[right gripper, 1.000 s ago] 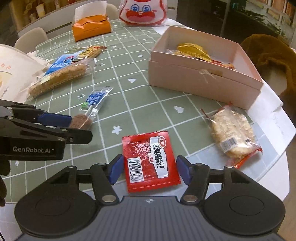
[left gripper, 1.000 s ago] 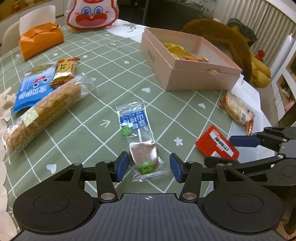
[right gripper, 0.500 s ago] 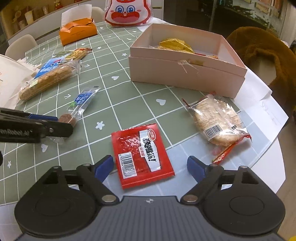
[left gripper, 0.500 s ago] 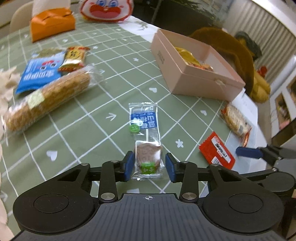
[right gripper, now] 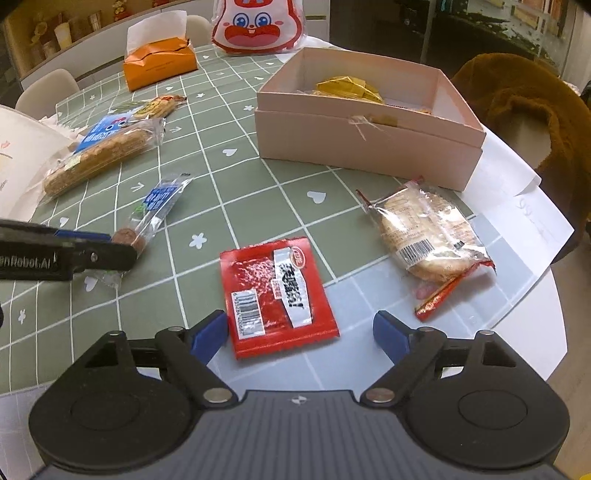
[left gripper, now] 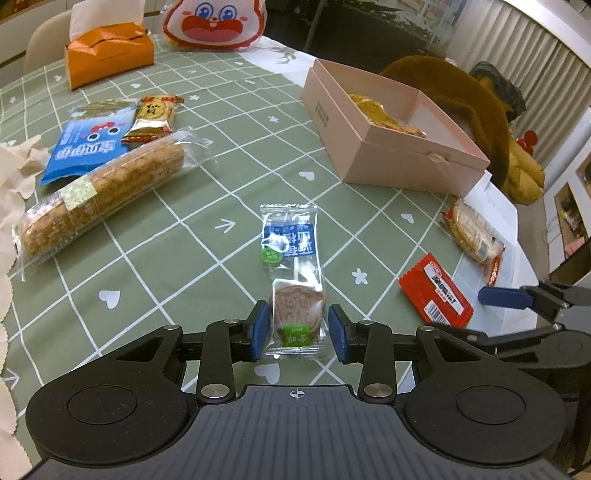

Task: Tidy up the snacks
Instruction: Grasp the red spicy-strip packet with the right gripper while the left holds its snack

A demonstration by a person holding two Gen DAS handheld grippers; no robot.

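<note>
My left gripper [left gripper: 297,326] is open, its blue pads on either side of the round brown end of a clear-wrapped lollipop snack [left gripper: 293,273] lying on the green checked tablecloth; small gaps show at both pads. My right gripper [right gripper: 300,334] is wide open just in front of a flat red packet [right gripper: 277,291]. A clear-wrapped rice cracker [right gripper: 424,232] lies to the right of it. A pink open box [right gripper: 365,114] with yellow snacks inside stands behind. The lollipop snack also shows in the right wrist view [right gripper: 151,214] beside the left gripper's finger [right gripper: 74,251].
A long wrapped biscuit roll [left gripper: 99,192], a blue packet [left gripper: 85,147] and a small gold packet [left gripper: 151,118] lie at the left. An orange tissue box [left gripper: 107,55] and a rabbit bag [left gripper: 214,22] stand at the back. The table edge [right gripper: 532,295] runs at the right.
My left gripper has closed in around the lollipop snack's round end. My right gripper has opened wider and pulled back a little from the red packet.
</note>
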